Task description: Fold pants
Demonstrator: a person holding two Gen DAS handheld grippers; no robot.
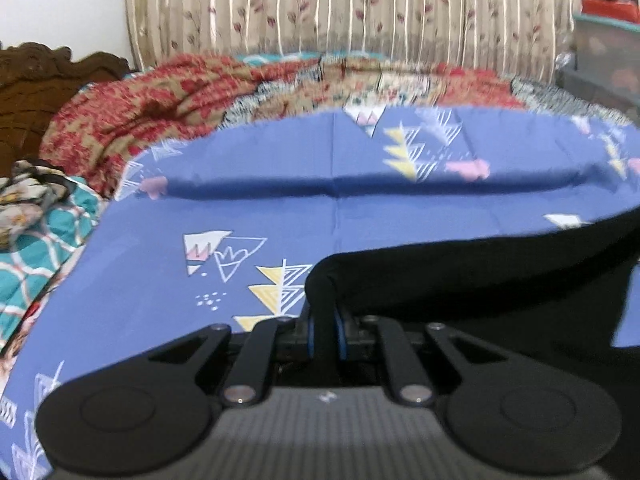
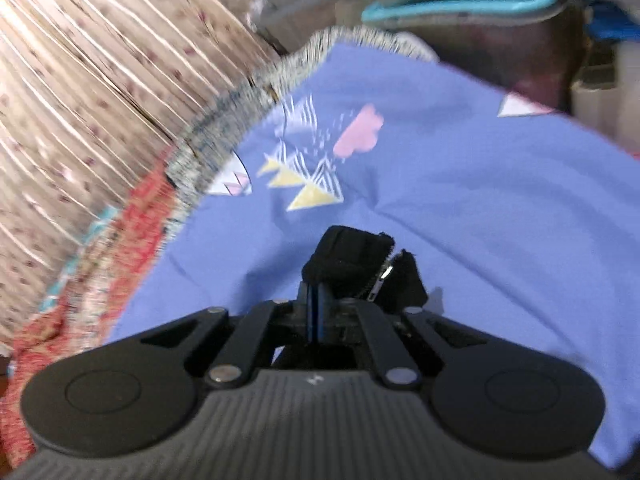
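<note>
Black, soft cloth is what both claws have hold of: the pants [image 1: 460, 276] run off to the right of the left claw [image 1: 325, 320], whose jaws are pressed together on a folded edge, the fabric draping in a limp band above the blue sheet [image 1: 280, 204] ahead of it. The right claw [image 2: 320, 300] pinches another bunched bit of the pants just at its tips, and a zip [image 2: 382, 276] shows beside the pinch on the right, so this is probably the waist or fly end. I judge the cloth light and floppy, not slippery, with no stiffness to keep a crease; it will sag between the two grips unless held taut. Seams, hems and the waistband look like the firmest places to grip. Both views are blurred, and no brand, label or readable writing shows anywhere.
</note>
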